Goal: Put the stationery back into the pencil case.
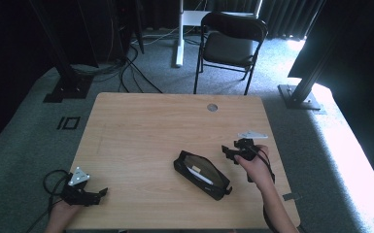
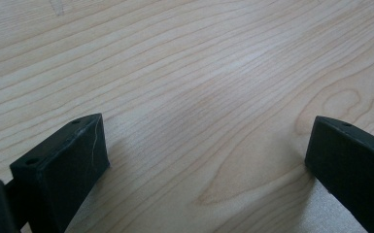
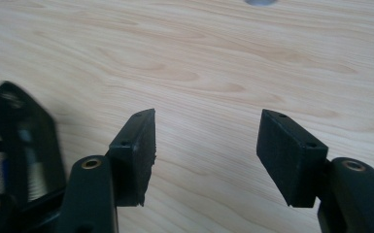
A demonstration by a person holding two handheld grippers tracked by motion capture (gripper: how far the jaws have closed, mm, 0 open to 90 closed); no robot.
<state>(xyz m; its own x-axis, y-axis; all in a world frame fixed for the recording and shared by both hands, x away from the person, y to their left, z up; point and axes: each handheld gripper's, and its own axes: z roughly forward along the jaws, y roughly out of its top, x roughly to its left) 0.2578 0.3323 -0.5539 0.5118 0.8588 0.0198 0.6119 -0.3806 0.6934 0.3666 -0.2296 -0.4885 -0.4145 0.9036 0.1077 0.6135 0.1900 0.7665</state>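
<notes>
**Bright daylight at right, dark surround, soft close-ups**

In the high view, strong light floods in from the right, blowing out the floor [image 1: 354, 160] there to a pinkish white glare. The upper corners and left side sink into near black. The counter [image 1: 141, 141] is evenly lit, with only faint shadows, and the whole picture is slightly soft and grainy.

In the left gripper view, the wood grain is sharp mid-frame; the left claw [image 2: 209, 165] is slightly soft, casting dim shadows beneath its jaws.

In the right gripper view, the right claw [image 3: 206, 155] is fairly crisp, but a dark pouch [image 3: 19, 145] at the left edge is blurred.
</notes>
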